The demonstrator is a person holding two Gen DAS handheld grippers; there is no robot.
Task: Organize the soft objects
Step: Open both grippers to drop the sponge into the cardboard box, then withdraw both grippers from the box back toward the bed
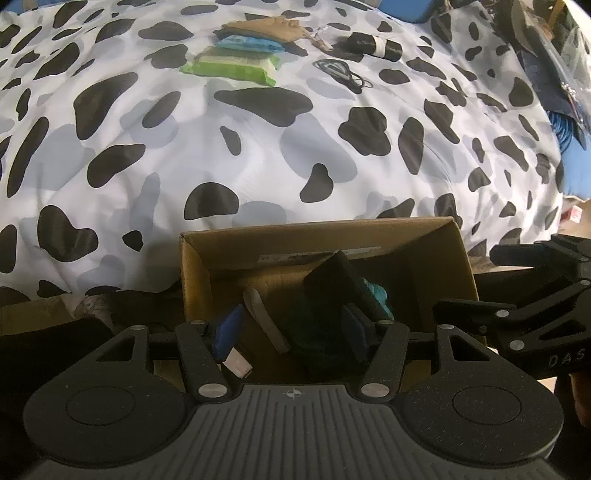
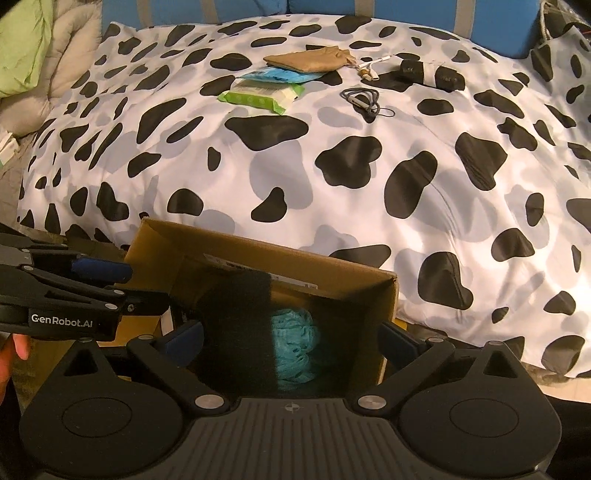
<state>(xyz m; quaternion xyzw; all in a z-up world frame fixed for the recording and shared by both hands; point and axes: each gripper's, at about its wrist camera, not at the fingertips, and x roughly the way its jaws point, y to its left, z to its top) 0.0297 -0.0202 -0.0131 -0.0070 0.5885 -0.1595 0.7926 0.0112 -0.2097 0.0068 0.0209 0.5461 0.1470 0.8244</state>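
An open cardboard box [image 1: 317, 236] [image 2: 332, 269] stands at the near edge of the bed. Inside lie a black cloth [image 1: 336, 280] [image 2: 236, 317], a teal fuzzy item [image 1: 380, 295] [image 2: 291, 343] and a grey flat piece [image 1: 264, 317]. My left gripper [image 1: 291, 336] is open over the box, its fingers apart and empty. My right gripper [image 2: 291, 339] is open over the box too, fingers wide around the cloth without touching it. Far on the bed lie a tan pouch [image 1: 266, 27] [image 2: 306, 61], a blue pack [image 1: 247, 44] [image 2: 277, 75] and a green wipes pack [image 1: 232, 68] [image 2: 258, 94].
The cow-print duvet [image 1: 258, 147] [image 2: 332, 166] covers the bed. A grey cable [image 1: 343, 72] [image 2: 364, 98], a white adapter [image 2: 369, 68] and a black roll [image 1: 375, 46] [image 2: 432, 74] lie at the far side. A green pillow [image 2: 22, 44] sits far left.
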